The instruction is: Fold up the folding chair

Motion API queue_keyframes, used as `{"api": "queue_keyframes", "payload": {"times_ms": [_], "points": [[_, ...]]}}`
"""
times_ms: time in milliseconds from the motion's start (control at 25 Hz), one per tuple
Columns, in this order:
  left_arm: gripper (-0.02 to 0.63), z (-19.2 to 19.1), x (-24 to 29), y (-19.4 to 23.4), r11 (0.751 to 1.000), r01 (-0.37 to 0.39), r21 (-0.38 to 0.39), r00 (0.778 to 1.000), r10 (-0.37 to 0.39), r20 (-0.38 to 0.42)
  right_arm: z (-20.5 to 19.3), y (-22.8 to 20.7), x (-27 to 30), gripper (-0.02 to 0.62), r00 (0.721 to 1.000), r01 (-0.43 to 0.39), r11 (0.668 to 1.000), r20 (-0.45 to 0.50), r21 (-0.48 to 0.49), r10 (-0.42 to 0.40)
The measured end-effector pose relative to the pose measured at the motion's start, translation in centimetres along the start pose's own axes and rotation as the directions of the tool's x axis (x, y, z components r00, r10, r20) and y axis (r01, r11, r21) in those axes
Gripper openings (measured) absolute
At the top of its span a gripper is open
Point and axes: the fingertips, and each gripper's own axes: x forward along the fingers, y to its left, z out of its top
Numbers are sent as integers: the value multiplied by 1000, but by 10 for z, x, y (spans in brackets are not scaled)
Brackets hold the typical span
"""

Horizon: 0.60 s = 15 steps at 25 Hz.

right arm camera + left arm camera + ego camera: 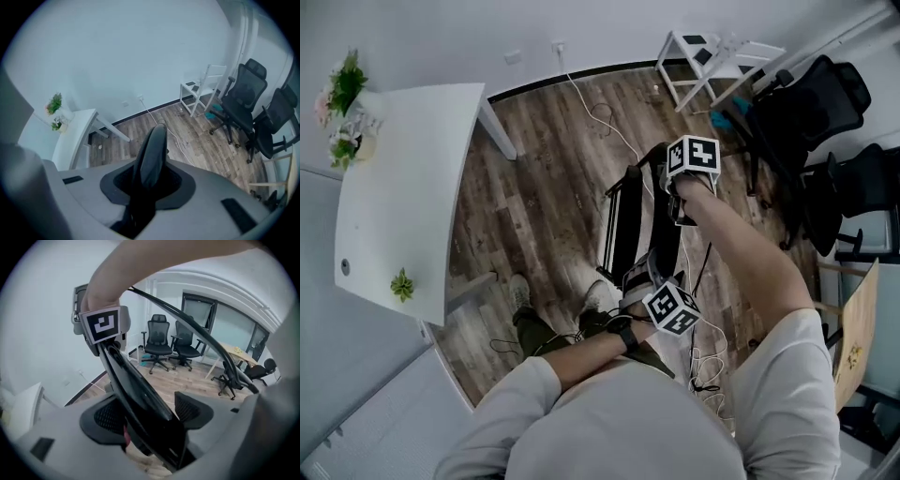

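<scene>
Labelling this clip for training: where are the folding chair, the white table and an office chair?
folding chair (623, 223), head view, its black panel.
white table (403, 187), head view, bare tabletop.
office chair (246, 86), right gripper view, mesh backrest.

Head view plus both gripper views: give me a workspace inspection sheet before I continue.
Surface: wooden floor.
Job's things: black folding chair, upright on the floor.
Clutter: plants on the white table.
Grippers: left gripper jaws wide, closed on the chair's near part; right gripper jaws closed on its rounded top edge.
Cables: white cable trailing from the wall toward the chair; loops by the person's feet.
Surroundings: office chairs, white chair by the wall.
</scene>
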Motion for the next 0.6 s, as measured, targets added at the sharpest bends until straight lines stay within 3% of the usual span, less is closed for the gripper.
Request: {"api": "queue_keyframes", "payload": {"times_ms": [360,600], "points": [[299,-50,-47,64,999,6,-38,1000,-7,-25,-4,78,10,87,998,64,998,-3,19,-64],[276,-76,-82,112,999,-13,-31,1000,13,-21,0,133,11,87,999,48,997,17,57,-50]]}}
